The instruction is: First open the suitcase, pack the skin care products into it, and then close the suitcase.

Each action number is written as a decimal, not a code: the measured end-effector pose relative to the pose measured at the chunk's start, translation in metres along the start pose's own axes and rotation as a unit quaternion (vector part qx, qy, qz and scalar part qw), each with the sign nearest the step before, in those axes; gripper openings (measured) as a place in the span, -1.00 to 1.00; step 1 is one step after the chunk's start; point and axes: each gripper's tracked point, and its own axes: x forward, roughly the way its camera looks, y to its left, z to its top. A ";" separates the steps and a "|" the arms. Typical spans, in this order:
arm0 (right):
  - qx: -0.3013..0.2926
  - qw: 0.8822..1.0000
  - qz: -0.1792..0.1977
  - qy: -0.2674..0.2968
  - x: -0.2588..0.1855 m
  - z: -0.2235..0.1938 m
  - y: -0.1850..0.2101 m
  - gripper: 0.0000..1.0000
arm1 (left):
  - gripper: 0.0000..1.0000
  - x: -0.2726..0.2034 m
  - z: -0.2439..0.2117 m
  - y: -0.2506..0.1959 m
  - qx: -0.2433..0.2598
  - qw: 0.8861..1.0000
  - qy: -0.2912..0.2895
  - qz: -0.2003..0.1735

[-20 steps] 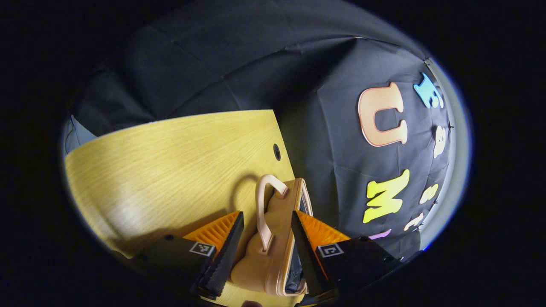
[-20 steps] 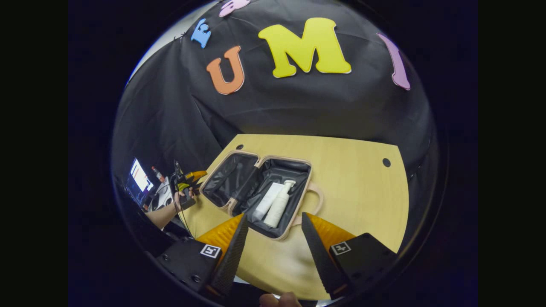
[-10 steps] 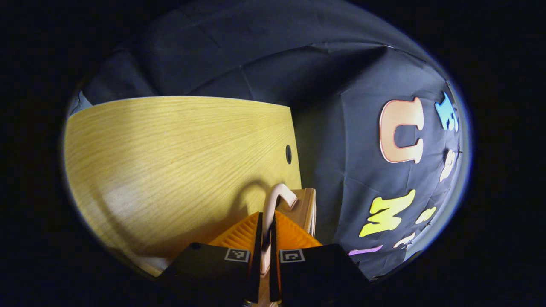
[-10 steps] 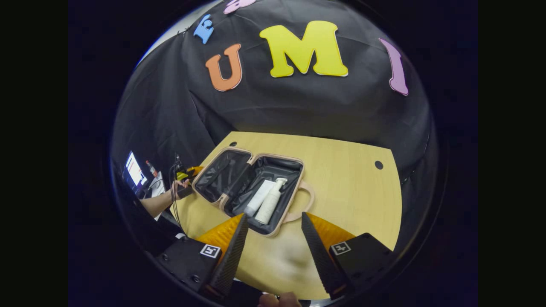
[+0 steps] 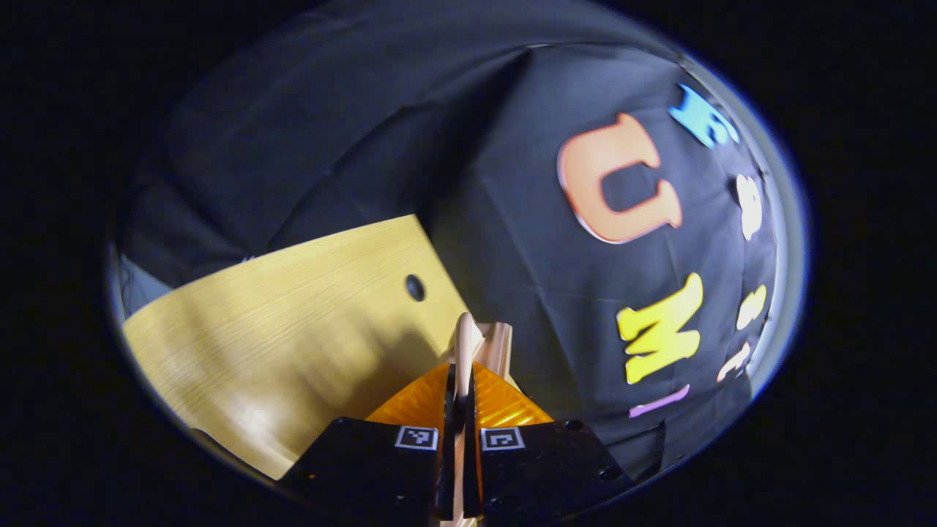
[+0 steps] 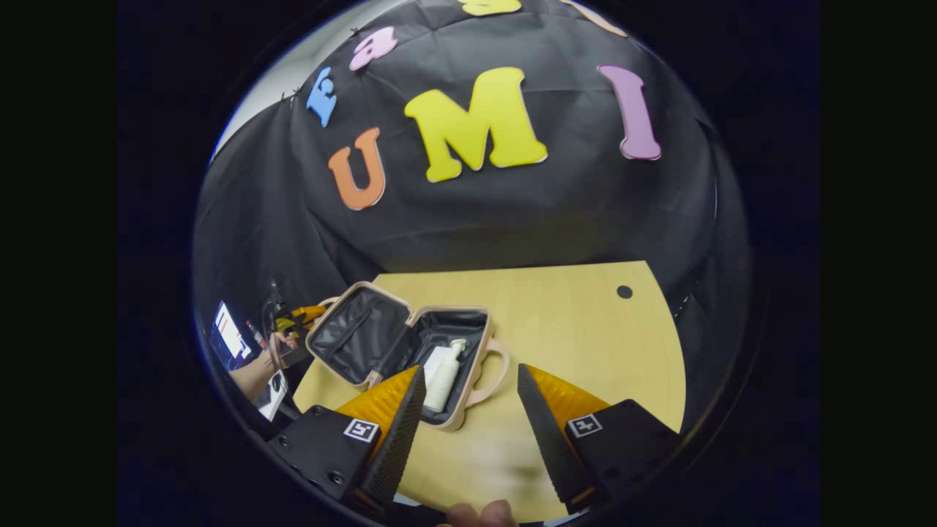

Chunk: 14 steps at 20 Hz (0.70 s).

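Suitcase [image 6: 399, 351] lies open on the wooden table [image 6: 578, 329], its two halves spread apart and its dark lining showing. In the right gripper view it sits ahead of the right gripper [image 6: 468, 410], toward that gripper's left finger, which covers the near corner of the case; the jaws stand wide apart with bare tabletop between them, touching nothing. The half nearer the right gripper holds a white pump bottle [image 6: 443, 372] lying on its side, with a pale tube [image 6: 433, 360] just beside it, partly hidden behind the bottle and the finger. The other half, the lid [image 6: 351, 335], is raised at a tilt and looks to have nothing in it.

At the lid's far edge the left gripper [image 6: 304, 315] shows small, held by a hand [image 6: 274, 344]. In the left gripper view its fingers [image 5: 444, 417] are drawn close together on the lid's pink handle [image 5: 463, 344], which rises between them; both fingers press on it. Behind the handle a strip of the lid's pink shell [image 5: 498, 344] is visible, the rest being cut off by the fingers. A round hole [image 5: 415, 287] marks the table near its corner.
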 end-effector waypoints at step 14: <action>-0.001 0.988 -0.102 -0.118 -0.093 0.032 -0.123 0.41 | -0.84 0.031 -0.252 -0.275 0.334 0.939 0.039 -0.066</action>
